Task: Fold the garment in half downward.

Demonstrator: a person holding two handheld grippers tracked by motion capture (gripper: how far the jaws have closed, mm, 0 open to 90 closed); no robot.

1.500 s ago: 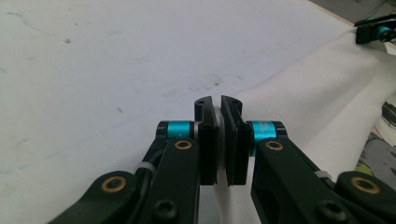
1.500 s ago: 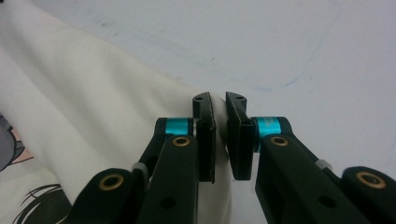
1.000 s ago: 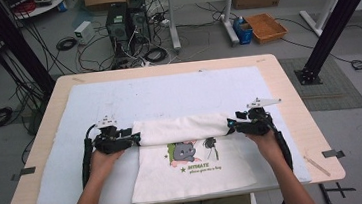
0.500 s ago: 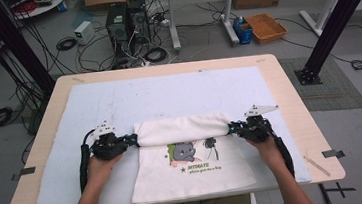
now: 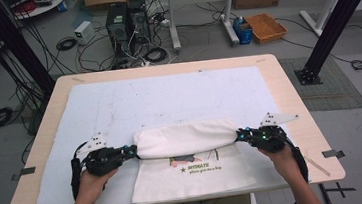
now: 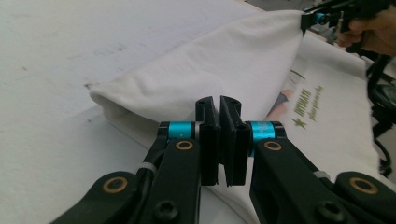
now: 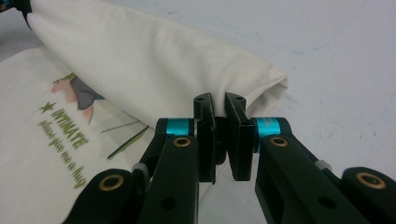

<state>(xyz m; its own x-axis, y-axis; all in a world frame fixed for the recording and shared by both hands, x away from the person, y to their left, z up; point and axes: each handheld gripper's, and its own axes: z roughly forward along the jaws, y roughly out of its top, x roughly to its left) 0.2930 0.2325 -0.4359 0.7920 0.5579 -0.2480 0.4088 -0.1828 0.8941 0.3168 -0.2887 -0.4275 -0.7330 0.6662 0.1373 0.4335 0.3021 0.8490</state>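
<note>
The cloth bag (image 5: 189,156) is pinched at both ends of its far edge: the left gripper (image 6: 219,105) has its fingers (image 6: 208,135) clamped on the fabric at one corner, and the right gripper (image 7: 219,102) has its fingers (image 7: 238,140) clamped on the opposite corner. In both gripper views the black pads sit almost together with only a thin layer of cloth between them.

Just beyond each pair of fingers the cloth curls into a soft rounded fold, and between the two grips this fold runs as one white roll (image 5: 186,137). Nearer the person, the printed face (image 5: 198,169) lies flat, with green lettering partly tucked under the roll.

Under it all lies a white mat (image 5: 119,108) on the wooden desk (image 5: 288,91).

This looks like a fold in half, caught midway. Next, both corners should travel together toward the near edge, level and taut, then lower until the edges match before letting go.
</note>
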